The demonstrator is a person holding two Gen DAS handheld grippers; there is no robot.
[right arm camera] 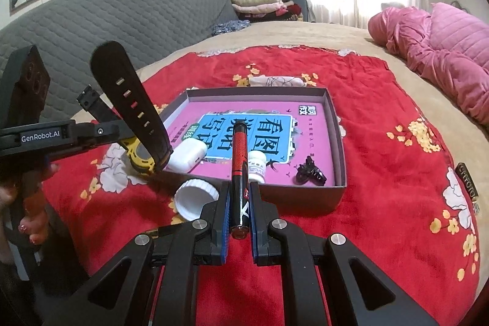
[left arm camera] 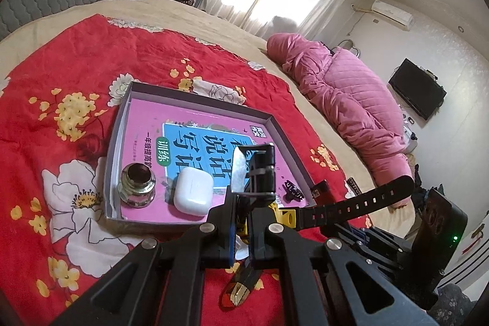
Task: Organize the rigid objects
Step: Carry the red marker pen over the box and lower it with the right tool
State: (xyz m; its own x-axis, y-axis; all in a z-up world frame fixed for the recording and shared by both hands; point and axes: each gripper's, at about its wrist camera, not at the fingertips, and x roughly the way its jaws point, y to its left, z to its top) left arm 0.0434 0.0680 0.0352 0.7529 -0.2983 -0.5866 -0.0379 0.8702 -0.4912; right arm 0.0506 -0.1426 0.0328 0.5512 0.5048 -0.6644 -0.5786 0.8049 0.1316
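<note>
My left gripper (left arm camera: 244, 199) is shut on a watch (left arm camera: 351, 203) with a yellow case and black straps. One strap stands up between the fingers and the other trails right. It hangs just off the near left corner of the open grey box (right arm camera: 339, 142). My right gripper (right arm camera: 239, 191) is shut on a black-and-red marker (right arm camera: 239, 148) that points over the box's near wall. In the box, on a pink book, lie a white earbud case (left arm camera: 192, 190), a metal jar (left arm camera: 136, 184), a small white bottle (right arm camera: 256, 168) and a black hair clip (right arm camera: 308, 173).
The box sits on a red flowered bedspread (right arm camera: 382, 118). A white cap (right arm camera: 195, 197) lies before the box, a gold-tipped pen (left arm camera: 240, 291) under my left gripper, and a dark lettered item (right arm camera: 466, 179) at the right. A pink quilted coat (left arm camera: 345, 93) lies further right.
</note>
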